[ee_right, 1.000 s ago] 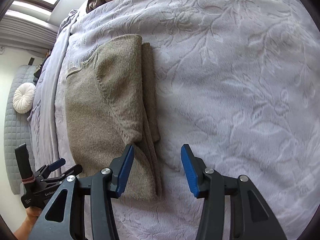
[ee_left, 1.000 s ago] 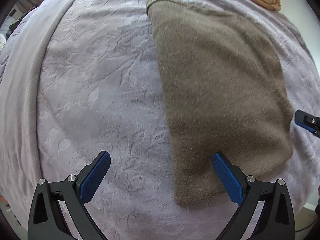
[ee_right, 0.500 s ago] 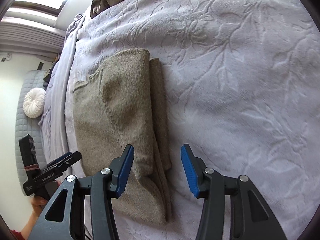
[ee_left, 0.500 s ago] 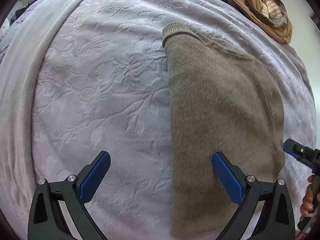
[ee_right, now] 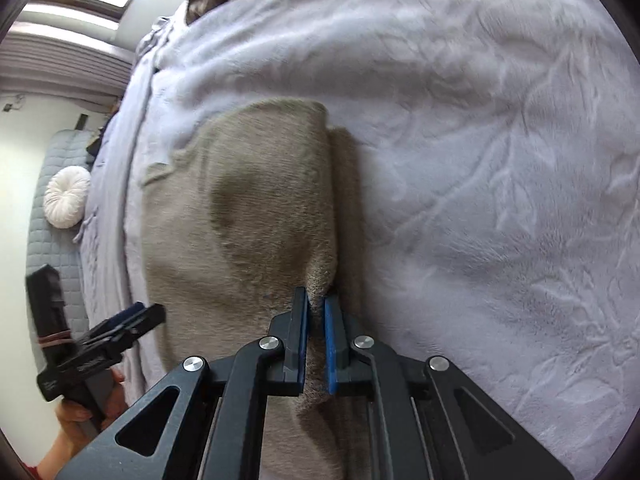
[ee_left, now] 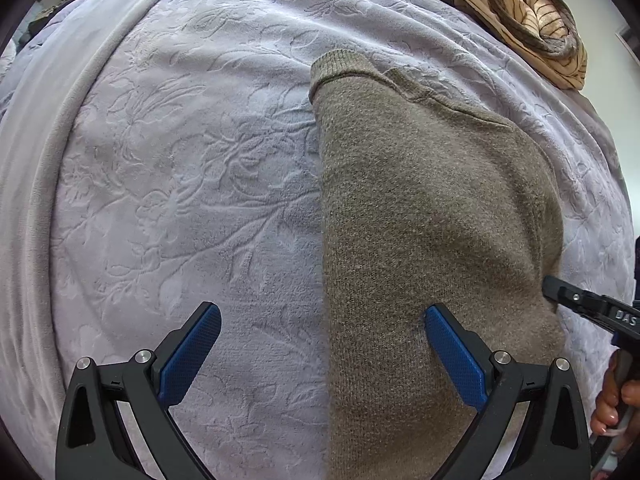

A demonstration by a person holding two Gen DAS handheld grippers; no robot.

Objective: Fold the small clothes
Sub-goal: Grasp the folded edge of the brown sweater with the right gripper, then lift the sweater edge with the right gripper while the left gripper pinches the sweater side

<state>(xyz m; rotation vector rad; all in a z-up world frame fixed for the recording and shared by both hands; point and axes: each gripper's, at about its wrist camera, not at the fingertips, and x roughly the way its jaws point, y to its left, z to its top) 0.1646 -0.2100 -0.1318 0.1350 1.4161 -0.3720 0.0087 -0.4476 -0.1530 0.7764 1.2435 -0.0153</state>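
Brown knit sweater (ee_left: pixel 420 220) lengthwise, neckline far

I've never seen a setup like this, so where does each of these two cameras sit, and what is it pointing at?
Left wrist: on the left gripper, looking steeply down at the brown sweater on the lilac blanket; open fingers show.
Right wrist: on the right gripper, jaws just closed, pinching the sweater's edge.
Shared: sweater, blanket, and each view shows the other gripper.

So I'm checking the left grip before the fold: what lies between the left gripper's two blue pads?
Left wrist view: lilac embossed blanket and the brown knit sweater's left edge lie between the open left gripper's pads.
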